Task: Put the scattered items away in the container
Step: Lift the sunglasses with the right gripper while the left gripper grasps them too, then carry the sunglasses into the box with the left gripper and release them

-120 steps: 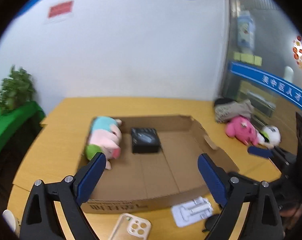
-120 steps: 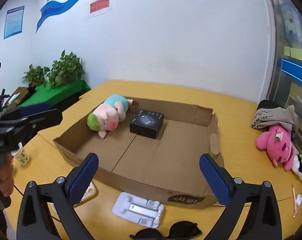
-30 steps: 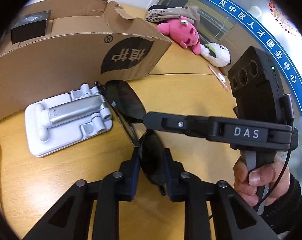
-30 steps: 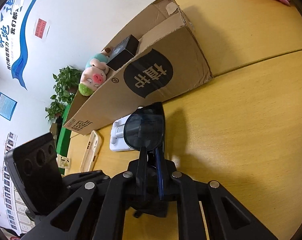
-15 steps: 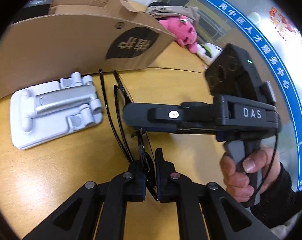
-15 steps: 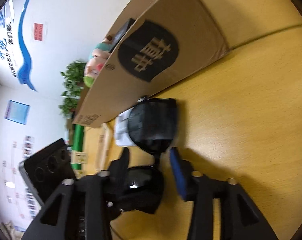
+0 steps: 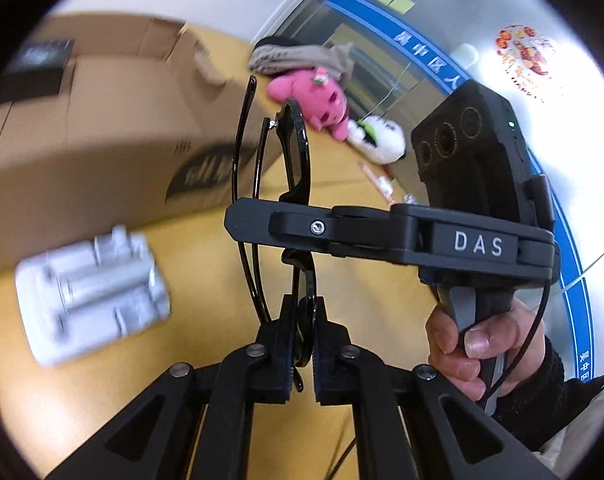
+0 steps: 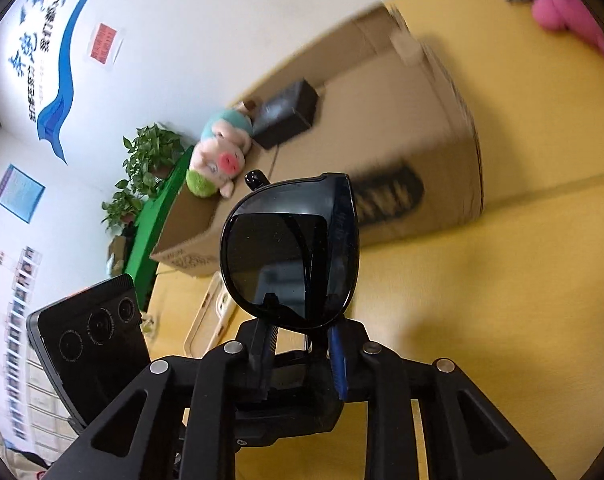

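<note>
Lifting off the bench now, the sunglasses (image 7: pixel 298 184) sit clamped in the left claw (image 7: pixel 300 344); the right claw's (image 8: pixel 302 354) jaws are closing around them, box (image 7: pixel 102 128) next.

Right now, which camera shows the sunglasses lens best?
The right wrist view: the sunglasses face the camera, one dark lens filling the middle. The left wrist view sees them edge-on, only thin rim and temples, partly crossed by the other claw.

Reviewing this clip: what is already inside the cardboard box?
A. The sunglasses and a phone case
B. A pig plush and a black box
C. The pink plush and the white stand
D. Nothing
B: the right wrist view shows the pig plush and the black box lying inside the cardboard box.
</note>
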